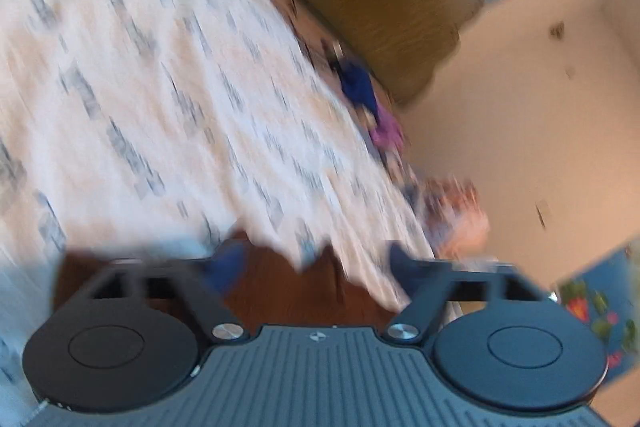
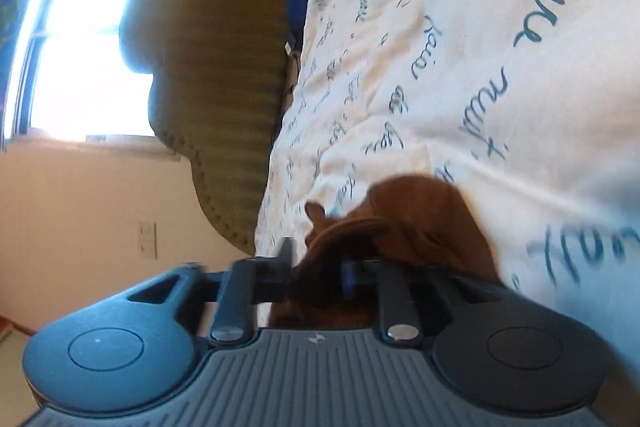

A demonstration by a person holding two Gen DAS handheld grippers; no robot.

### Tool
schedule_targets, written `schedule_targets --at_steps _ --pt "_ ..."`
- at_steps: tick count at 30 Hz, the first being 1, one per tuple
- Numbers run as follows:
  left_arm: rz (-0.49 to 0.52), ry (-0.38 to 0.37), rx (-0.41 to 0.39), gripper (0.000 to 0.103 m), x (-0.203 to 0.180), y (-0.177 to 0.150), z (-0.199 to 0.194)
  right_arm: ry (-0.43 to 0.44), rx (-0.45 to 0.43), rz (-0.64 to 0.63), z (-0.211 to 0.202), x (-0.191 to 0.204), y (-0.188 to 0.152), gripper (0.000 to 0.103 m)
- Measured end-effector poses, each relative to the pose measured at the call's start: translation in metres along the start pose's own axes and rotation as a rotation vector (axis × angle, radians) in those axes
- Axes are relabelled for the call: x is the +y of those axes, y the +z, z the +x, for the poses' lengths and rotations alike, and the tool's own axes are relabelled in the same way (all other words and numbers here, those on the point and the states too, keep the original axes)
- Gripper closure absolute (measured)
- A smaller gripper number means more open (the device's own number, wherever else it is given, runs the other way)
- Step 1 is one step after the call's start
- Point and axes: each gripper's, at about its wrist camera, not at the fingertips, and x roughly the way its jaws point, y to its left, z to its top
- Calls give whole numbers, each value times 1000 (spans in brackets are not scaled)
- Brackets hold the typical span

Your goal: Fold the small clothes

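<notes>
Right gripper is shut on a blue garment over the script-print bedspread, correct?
Not quite. The garment pinched in the right gripper is brown, not blue, as the right wrist view shows. The rest holds: it is shut on the cloth, over the script-print bedspread.

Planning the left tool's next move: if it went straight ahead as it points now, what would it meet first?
Most likely the brown garment lying between its open fingers, then the white script-print bedspread. The picture is blurred, so depth is uncertain.
</notes>
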Motion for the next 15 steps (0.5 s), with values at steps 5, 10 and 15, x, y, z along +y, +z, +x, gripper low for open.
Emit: schedule_targets --at_steps 5,10,15 --pt "40 -26 -62 18 -5 12 -49 49 -38 -129 -23 37 -4 25" --pt "171 128 -71 15 14 -25 -127 -153 -12 -416 -79 66 -46 25" --pt "8 151 4 16 68 -73 -179 -393 49 -483 -135 36 -100 25"
